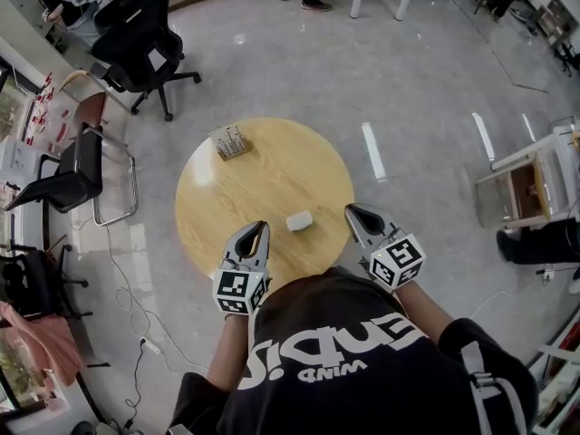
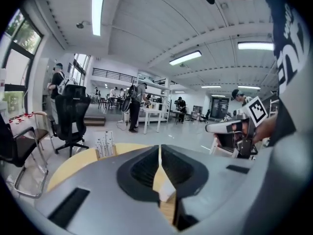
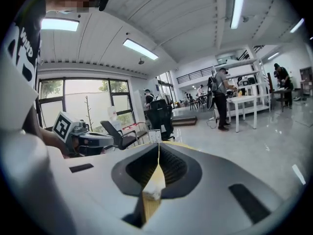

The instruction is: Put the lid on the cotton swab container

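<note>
Since nothing's been picked up yet, it's all about how this stuff will handle, imo. The round wooden table (image 1: 272,170) carries everything. Both claws hang over the table's near edge. The left claw (image 1: 262,227) has its jaws pressed together with nothing in them, and the right claw (image 1: 350,210) is the same, closed and empty.

The cotton swab container (image 1: 230,141) stands toward the table's far left. It's a clear little box with its top open and the swabs standing upright in it. The lid (image 1: 300,220) (my guess, it's a small whitish block) lies by the table's near edge, a bit right of its middle, and neither claw touches it.

Both pieces look like thin hard plastic, so very light, stiff and probably slick. I'd pinch the lid gently across two opposite sides so it doesn't squirt out. The container looks tippy and would likely skate across the table under a push, so I'd steady it low on its walls with the other claw. Watch the swabs too, they could snag the lid coming down.
</note>
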The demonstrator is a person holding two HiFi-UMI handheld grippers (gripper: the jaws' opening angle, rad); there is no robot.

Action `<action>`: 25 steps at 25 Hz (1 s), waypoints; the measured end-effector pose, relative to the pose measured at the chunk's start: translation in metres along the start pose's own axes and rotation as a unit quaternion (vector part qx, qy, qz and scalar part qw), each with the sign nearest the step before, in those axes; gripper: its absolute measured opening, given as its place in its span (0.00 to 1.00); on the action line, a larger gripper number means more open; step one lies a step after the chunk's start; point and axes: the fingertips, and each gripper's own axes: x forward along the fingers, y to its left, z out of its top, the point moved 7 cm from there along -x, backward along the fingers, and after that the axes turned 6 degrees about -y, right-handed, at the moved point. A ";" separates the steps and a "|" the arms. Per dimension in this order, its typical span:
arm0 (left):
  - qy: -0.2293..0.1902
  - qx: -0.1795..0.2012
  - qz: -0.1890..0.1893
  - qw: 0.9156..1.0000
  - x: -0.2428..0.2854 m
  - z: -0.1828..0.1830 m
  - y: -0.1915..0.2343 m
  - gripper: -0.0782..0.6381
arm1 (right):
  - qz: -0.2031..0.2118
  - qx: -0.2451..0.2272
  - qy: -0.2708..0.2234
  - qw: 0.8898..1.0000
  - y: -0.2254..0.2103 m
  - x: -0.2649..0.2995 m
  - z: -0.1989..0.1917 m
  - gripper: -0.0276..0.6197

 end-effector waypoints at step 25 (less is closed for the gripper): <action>-0.090 -0.006 0.076 0.993 -0.042 0.024 0.019 0.13 | -0.022 -0.037 -0.049 0.998 0.016 0.001 0.021 0.05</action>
